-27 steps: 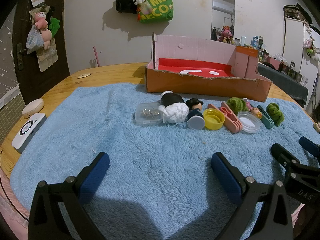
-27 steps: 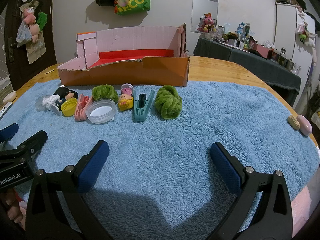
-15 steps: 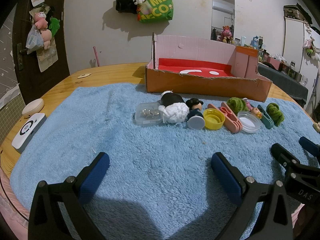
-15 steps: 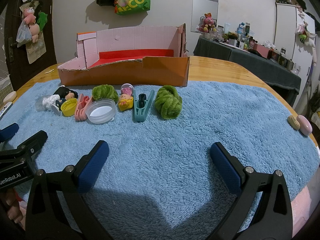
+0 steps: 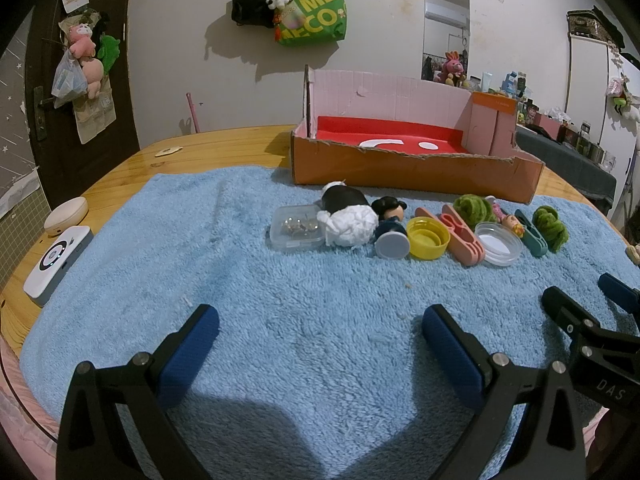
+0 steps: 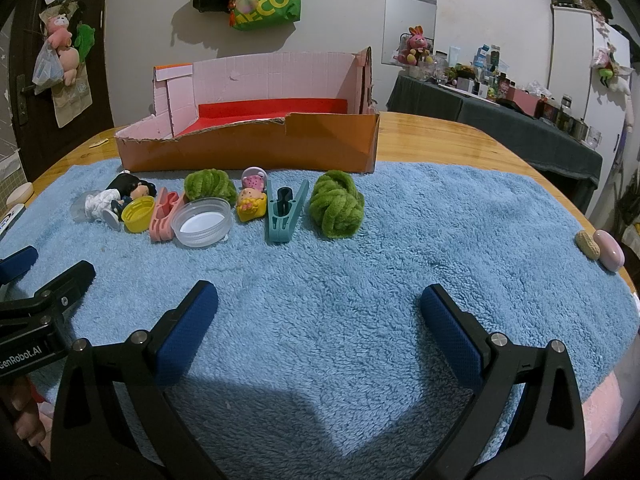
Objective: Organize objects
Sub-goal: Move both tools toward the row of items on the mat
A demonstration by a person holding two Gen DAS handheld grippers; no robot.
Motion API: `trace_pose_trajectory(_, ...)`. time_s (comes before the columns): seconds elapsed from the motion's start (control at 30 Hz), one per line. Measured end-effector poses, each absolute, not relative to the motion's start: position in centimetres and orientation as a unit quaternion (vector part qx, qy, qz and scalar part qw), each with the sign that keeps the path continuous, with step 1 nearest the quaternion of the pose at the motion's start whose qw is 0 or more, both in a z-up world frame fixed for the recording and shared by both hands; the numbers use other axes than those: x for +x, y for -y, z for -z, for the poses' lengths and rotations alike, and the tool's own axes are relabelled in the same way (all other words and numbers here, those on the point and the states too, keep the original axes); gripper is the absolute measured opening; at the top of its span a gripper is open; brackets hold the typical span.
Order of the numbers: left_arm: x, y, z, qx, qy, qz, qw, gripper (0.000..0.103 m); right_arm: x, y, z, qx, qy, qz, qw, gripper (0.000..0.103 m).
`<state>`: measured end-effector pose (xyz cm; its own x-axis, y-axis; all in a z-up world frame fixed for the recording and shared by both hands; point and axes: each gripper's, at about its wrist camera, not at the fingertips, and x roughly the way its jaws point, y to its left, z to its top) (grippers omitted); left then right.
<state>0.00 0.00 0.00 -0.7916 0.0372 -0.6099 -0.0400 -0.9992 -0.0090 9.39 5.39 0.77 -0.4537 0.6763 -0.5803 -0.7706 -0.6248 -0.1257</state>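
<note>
Both grippers hover low over the blue towel (image 5: 200,240), side by side, and neither holds anything. The left gripper (image 5: 320,332) has its blue-padded fingers (image 5: 188,352) spread wide with only bare towel between them; the right gripper (image 6: 319,312) is spread just as wide over bare towel. The things to sort lie in a row across the towel, well ahead of both sets of fingertips and just in front of the cardboard box (image 5: 412,168), which stands open-topped with a red floor. In the left wrist view the row runs from a clear plastic case (image 5: 296,232) through a white crumpled wad (image 5: 350,226), a dark-haired figurine (image 5: 390,224) lying on its side, a yellow cap (image 5: 428,237), a pink clip (image 5: 460,234), a clear lid (image 5: 500,243), a teal clip (image 5: 530,232) and a green yarn ball (image 5: 552,226). In the right wrist view a second green yarn ball (image 6: 210,186) sits behind the clear lid, and a small yellow doll (image 6: 252,202) lies between it and the teal clip. A peanut (image 6: 588,244) and a pink oval piece (image 6: 609,255) rest touching near the towel's right edge, apart from the row. A white device (image 5: 56,264) lies on the wooden table (image 5: 224,146) left of the towel.
</note>
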Motion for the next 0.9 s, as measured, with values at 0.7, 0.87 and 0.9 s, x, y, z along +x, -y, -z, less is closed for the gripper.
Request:
trace_pose_trajectory(0.7, 0.1, 0.1, -0.6, -0.333, 0.005, -0.942, 0.031, 0.103, 9.3, -5.6, -1.3, -0.322, -0.088, -0.843, 0.422, 0.103)
trace_pose_trajectory(0.87, -0.6, 0.5, -2.4, -0.319, -0.004, -0.947, 0.039, 0.103, 9.1, -5.9, -2.7, -0.314, -0.074, -0.845, 0.427, 0.103)
trace_pose_trajectory(0.9, -0.7, 0.5, -2.9, -0.316, -0.006, -0.948, 0.041, 0.103, 8.9, -6.2, -3.1, -0.314, -0.071, -0.846, 0.426, 0.103)
